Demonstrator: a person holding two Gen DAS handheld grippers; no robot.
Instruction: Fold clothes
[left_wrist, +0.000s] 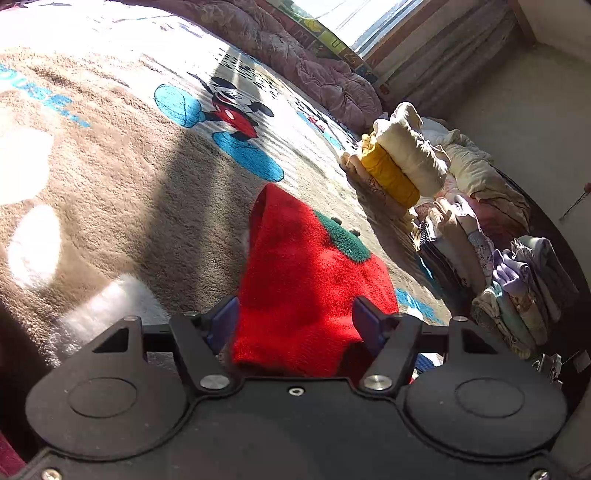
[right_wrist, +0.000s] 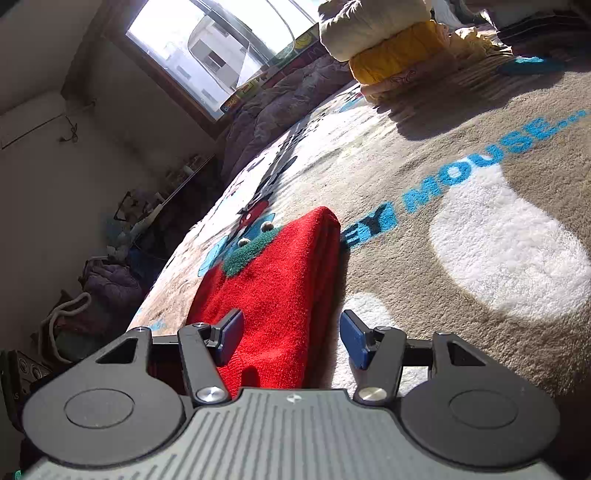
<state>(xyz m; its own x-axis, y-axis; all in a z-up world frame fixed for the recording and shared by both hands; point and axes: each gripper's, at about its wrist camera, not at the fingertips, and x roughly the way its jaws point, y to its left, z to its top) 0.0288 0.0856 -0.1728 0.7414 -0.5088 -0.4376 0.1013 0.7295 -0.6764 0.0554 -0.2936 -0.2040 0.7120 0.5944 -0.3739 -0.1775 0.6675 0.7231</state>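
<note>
We see the red sweater (left_wrist: 295, 291) folded into a narrow bundle on the fleece blanket (left_wrist: 122, 177), its green knitted patch (left_wrist: 343, 240) on top. In the left wrist view it runs from between the fingers up toward 12 o'clock; in the right wrist view (right_wrist: 273, 291) it does the same, leaning slightly toward 1 o'clock.

The left tongs (left_wrist: 295, 325) stand partly open, one blue pad on each side of the sweater's near end. The pads sit right at the knit's edges (whether they brush it we cannot tell), but they do not pinch it. The right tongs (right_wrist: 291, 339) are also partly open: the 9 o'clock pad lies against the sweater's near end, while the 3 o'clock pad stands clear over the blanket. Neither pair grips anything.

Further out in the left view, at 2 o'clock, a stack of folded clothes (left_wrist: 399, 162) rests on the blanket, with more folded piles (left_wrist: 517, 288) at 3 o'clock.
</note>
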